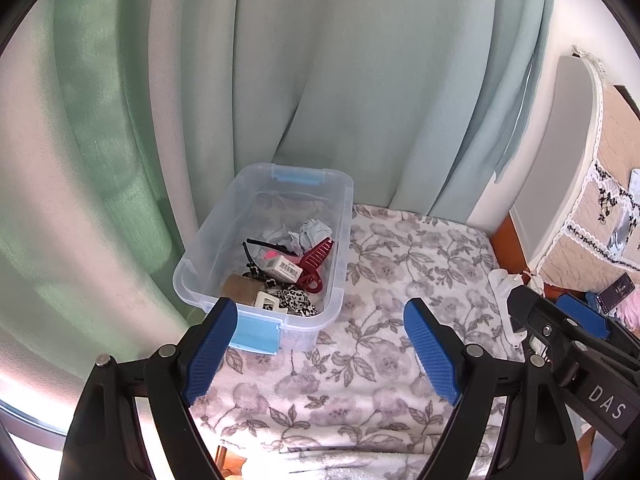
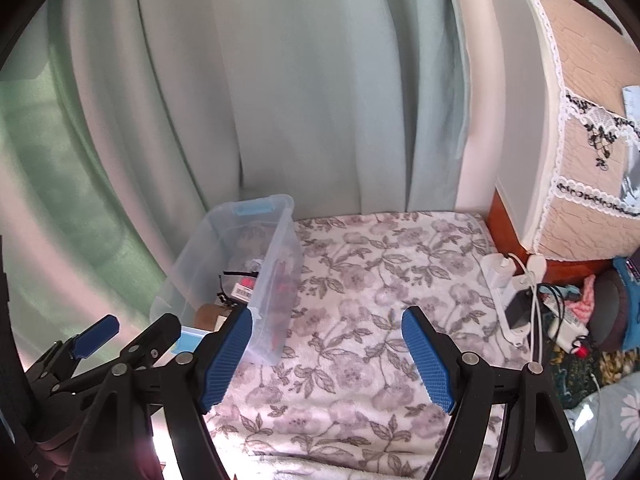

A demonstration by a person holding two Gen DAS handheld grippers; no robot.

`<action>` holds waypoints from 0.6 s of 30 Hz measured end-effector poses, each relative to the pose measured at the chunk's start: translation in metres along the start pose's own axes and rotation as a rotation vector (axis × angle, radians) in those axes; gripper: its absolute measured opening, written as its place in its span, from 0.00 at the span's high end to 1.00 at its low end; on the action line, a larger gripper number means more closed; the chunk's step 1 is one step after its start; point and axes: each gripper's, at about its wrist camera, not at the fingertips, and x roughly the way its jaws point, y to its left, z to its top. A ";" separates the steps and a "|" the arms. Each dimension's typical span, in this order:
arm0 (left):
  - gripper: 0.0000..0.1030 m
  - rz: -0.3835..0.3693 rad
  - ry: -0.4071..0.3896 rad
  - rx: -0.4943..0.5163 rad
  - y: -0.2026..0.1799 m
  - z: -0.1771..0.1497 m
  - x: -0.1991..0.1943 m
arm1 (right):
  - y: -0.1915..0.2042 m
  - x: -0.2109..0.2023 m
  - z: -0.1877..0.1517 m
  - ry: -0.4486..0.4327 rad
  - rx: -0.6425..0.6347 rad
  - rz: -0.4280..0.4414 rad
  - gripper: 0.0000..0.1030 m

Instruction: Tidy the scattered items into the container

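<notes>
On blanket, by curtain: clear bin (image 1: pixel 224 240) with blue latches, lid off, set at left on floral blanket (image 1: pixel 400 264), curtain (image 1: pixel 320 80) right behind.
Hidden: near end of bin cut by left gripper finger; from right wrist view, contents blurred through bin wall; items at far right edge too jumbled to name.
Bin contents: red claw clip (image 1: pixel 316 264), boxed item with barcode (image 1: pixel 286 268), crumpled pale cloth (image 1: pixel 308 234), black-and-white scrunchie (image 1: pixel 298 300), brown roll (image 1: pixel 240 290), all heaped at near end.
Left gripper (image 1: pixel 320 354): jaws wide apart, empty, left finger overlapping near latch in view; contact unclear.
Right gripper (image 2: pixel 326 358): jaws wide apart, empty, above bare blanket just beside bin.
Outward: white power strip (image 2: pixel 502 280) with cables at blanket's right edge.
</notes>
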 end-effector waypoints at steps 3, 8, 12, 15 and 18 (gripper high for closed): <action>0.17 -0.008 0.010 -0.001 0.000 -0.001 -0.001 | -0.003 -0.001 0.000 0.014 0.020 0.012 0.22; 0.17 -0.006 0.021 0.004 -0.002 -0.002 0.000 | -0.004 -0.001 -0.002 0.024 0.021 -0.020 0.22; 0.17 -0.005 0.029 0.008 -0.002 -0.003 0.002 | -0.002 -0.001 -0.003 0.027 0.016 -0.039 0.22; 0.17 -0.004 0.030 0.010 -0.003 -0.003 0.003 | -0.002 -0.003 -0.003 0.024 0.010 -0.051 0.22; 0.17 -0.003 0.032 0.011 -0.003 -0.003 0.003 | -0.002 -0.002 -0.004 0.031 0.016 -0.045 0.22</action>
